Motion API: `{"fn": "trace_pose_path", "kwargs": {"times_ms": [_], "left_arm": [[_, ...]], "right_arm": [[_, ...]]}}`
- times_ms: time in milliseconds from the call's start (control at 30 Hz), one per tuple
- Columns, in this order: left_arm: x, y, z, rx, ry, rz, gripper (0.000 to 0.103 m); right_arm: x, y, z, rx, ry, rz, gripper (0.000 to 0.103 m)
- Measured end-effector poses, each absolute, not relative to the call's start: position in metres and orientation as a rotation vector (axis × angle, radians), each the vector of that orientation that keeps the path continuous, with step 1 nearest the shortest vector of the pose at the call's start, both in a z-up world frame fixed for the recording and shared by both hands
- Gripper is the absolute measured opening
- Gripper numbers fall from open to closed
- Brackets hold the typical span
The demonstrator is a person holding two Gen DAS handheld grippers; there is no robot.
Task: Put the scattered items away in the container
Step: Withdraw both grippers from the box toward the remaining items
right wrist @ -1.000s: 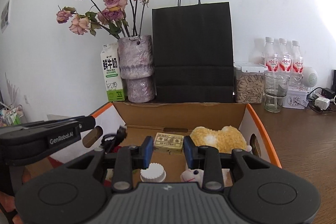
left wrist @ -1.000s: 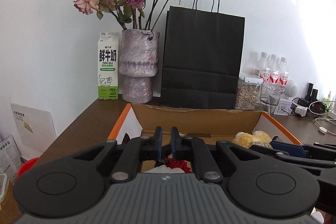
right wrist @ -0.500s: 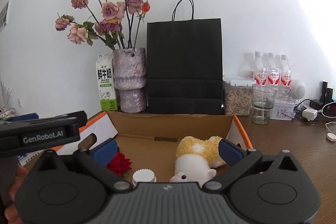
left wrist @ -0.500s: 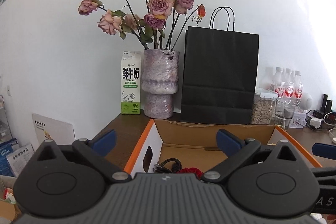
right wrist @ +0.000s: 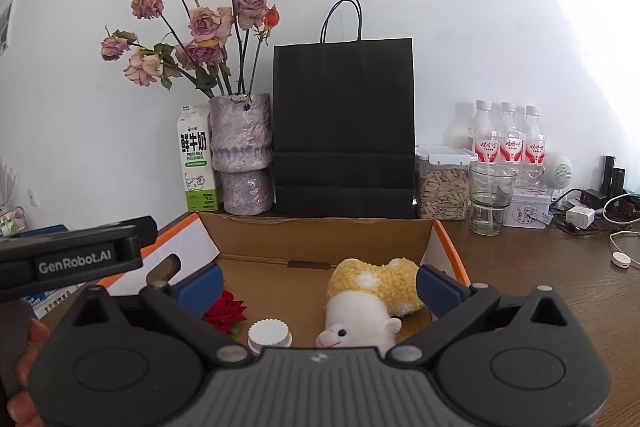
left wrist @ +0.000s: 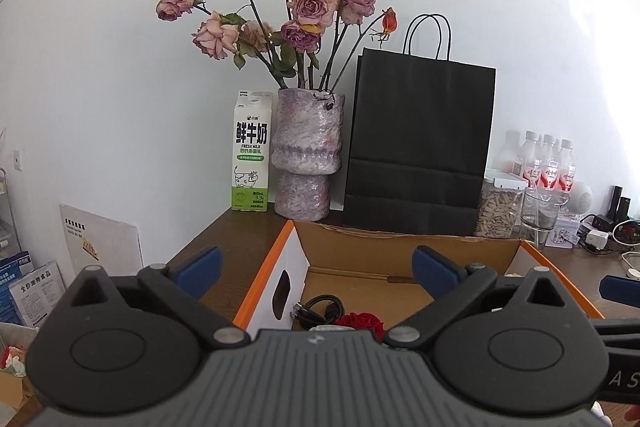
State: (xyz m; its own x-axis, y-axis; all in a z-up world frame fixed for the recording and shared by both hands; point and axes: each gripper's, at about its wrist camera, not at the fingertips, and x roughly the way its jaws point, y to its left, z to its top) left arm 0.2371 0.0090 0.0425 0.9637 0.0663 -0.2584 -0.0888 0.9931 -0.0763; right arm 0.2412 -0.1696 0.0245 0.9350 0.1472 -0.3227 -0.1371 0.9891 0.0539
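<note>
Both grippers hang over the near edge of the cardboard box (right wrist: 320, 235), and neither holds anything. The left gripper (left wrist: 316, 265) has its jaws spread to full width, with only the box interior visible between them. The right gripper (right wrist: 320, 281) is likewise fully open, and the plush toy (right wrist: 372, 301) lies below and between its fingers without touching them.

The items visible are already inside the box:

- Plush toy: right of centre on the box floor, lying on its side. Judge it light and soft; it will compress under the pads. If you must move it, take it across the thick body, not the head or a limb.
- Red fabric rose (right wrist: 224, 311): left of centre on the floor. Very light and easily crushed. Grip it low, where it is firmest, and close gently.
- White ribbed cap (right wrist: 269, 331): just beside the rose, near the front. Whether it tops a bottle is hidden. Rigid, and the ribs give the pads purchase; take it across its width.
- Black cable (left wrist: 320, 309): coiled at the left end of the floor. Limp, so it will trail if lifted by one strand; pinch the whole coil.

The box walls are thin cardboard, so do not press on them. No loose item shows on the table (right wrist: 540, 275) beside the box in either view.
</note>
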Motion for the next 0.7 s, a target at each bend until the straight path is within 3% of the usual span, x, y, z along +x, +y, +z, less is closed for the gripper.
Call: {"fn": "trace_pose_path", "kwargs": {"times_ms": [700], "left_arm": [[0.204,0.013,0.057,-0.087,0.287,0.053,0.103]], "right_arm": [[0.212,-0.181,0.039,0.049,0.333,0.194,0.103]]}}
